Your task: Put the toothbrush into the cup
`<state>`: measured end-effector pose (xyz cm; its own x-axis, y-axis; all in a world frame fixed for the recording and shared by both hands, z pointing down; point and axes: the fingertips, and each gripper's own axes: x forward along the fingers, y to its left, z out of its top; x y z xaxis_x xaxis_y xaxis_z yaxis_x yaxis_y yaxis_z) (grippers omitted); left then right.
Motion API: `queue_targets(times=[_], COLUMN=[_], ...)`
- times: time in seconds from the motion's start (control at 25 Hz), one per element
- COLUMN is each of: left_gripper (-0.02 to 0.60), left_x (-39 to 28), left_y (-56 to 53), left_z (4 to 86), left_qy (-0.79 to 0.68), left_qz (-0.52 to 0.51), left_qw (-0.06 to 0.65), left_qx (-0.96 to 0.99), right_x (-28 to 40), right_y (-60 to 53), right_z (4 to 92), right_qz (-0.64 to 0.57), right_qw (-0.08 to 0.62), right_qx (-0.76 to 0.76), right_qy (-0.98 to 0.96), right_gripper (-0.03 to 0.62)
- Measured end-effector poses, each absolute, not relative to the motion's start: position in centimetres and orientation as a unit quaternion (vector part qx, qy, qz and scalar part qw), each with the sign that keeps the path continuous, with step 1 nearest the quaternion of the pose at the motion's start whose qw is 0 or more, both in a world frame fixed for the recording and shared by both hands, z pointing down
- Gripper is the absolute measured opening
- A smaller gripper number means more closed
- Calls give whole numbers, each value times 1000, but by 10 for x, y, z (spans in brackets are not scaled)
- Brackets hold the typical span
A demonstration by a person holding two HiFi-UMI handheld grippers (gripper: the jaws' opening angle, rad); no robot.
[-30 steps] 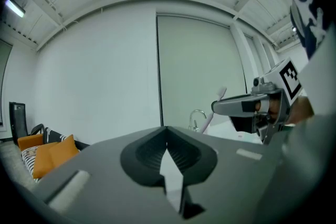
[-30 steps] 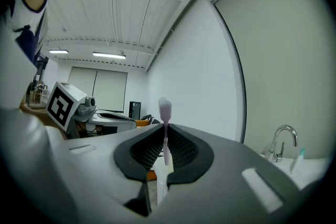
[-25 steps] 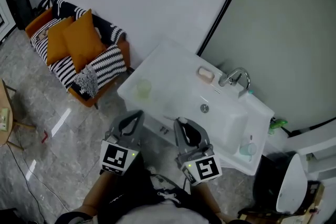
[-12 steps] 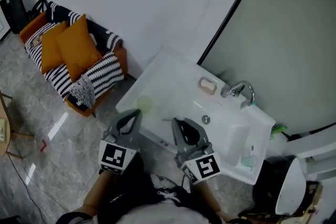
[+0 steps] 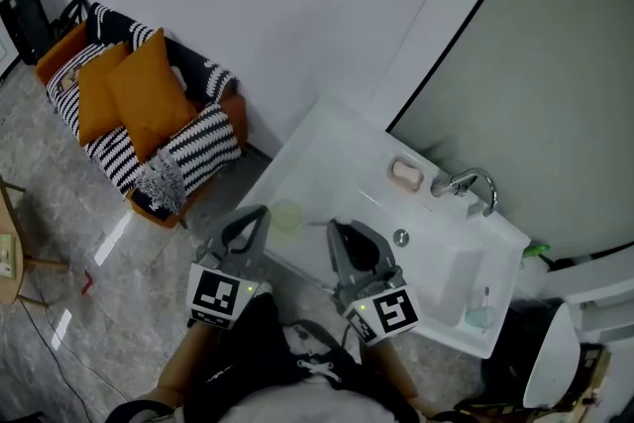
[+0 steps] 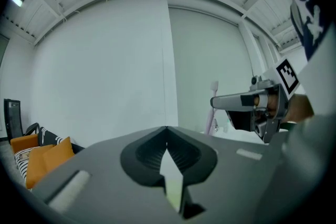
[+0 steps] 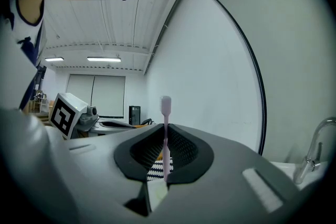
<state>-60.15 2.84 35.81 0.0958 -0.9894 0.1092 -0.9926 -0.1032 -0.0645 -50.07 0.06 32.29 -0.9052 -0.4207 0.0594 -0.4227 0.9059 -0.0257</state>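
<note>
A pale green translucent cup [image 5: 287, 214] stands near the front left corner of the white counter [image 5: 327, 154]. My right gripper [image 5: 335, 230] is just right of the cup and shut on a pink toothbrush [image 7: 166, 134], which stands upright between its jaws, bristle head on top. My left gripper [image 5: 260, 211] is just left of the cup, its jaws shut with nothing in them [image 6: 167, 131]. The left gripper view also shows the right gripper [image 6: 247, 102] with the toothbrush [image 6: 213, 107] sticking up from it.
A basin with a drain [image 5: 400, 237], a chrome faucet [image 5: 466, 181] and a soap dish [image 5: 406, 175] fills the counter's right half. A blue cup [image 5: 482, 316] sits at its far right corner. A sofa with orange cushions [image 5: 139, 94] stands to the left.
Both grippers have moved forward together to the counter's edge. The green cup now lies between their tips. The toothbrush stays held in the right gripper.
</note>
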Motion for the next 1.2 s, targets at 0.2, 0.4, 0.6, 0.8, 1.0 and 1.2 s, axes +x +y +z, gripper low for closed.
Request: queue_targets(times=[0.2, 0.4, 0.6, 0.8, 1.0, 1.2], left_gripper=[0, 0, 0, 0, 0, 0], left_x=[-617, -622, -627, -633, -640, -644], left_y=[15, 7, 3, 6, 6, 6], left_z=[367, 375, 384, 395, 402, 405], left_qy=[-663, -657, -652, -654, -658, -657], left_qz=[70, 72, 75, 78, 78, 79], left_qw=[18, 22, 36, 50, 58, 63], left_qx=[745, 750, 753, 751, 747, 747], right_x=[-515, -522, -534, -545, -555, -563], right_y=[-12, -21, -27, -28, -29, -29], right_z=[332, 346, 366, 384, 403, 415], right_qz=[31, 45, 59, 65, 75, 80], right_qw=[20, 22, 38, 60, 79, 93], right_qx=[223, 228, 222, 209, 197, 192], right_qy=[-974, -972, -973, -974, -974, -974], right_gripper=[23, 23, 23, 23, 23, 24])
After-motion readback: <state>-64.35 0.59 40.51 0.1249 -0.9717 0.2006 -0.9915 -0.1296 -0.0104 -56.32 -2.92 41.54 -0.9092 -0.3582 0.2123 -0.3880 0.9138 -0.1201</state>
